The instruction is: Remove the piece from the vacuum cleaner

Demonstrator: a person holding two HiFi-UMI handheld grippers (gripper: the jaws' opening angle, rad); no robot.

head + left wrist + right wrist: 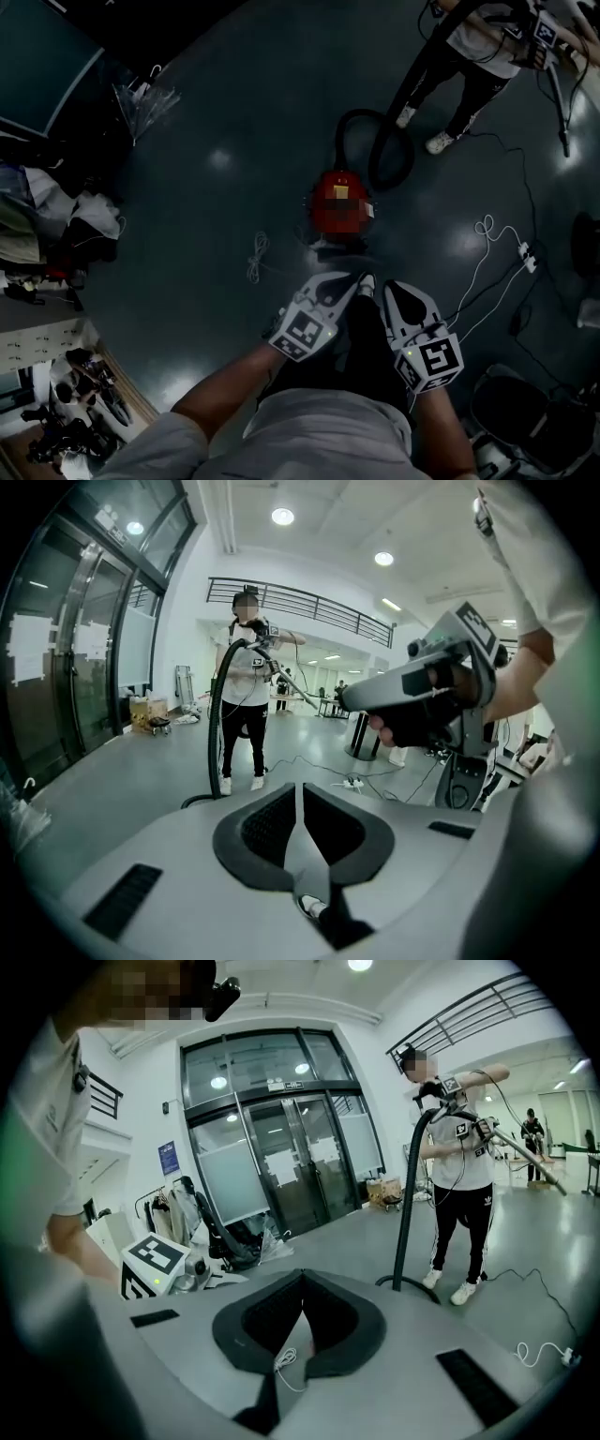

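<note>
Closed left hand-held gripper (pixel 364 279) hovers apart from red vacuum cleaner (pixel 339 204) ahead.

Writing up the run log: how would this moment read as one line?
left tongs: shut, empty | right tongs: shut, empty | vacuum: on floor, untouched | hose: held by another person

Floor (pixel 234 103): red vac (pixel 339 208), white cable (pixel 257 257).

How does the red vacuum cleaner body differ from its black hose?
The vacuum cleaner body is red and squat; the hose is black, long and thin. The body sits on the floor; the hose loops beside it, then rises to the other person's hands. Both touch the floor.
</note>
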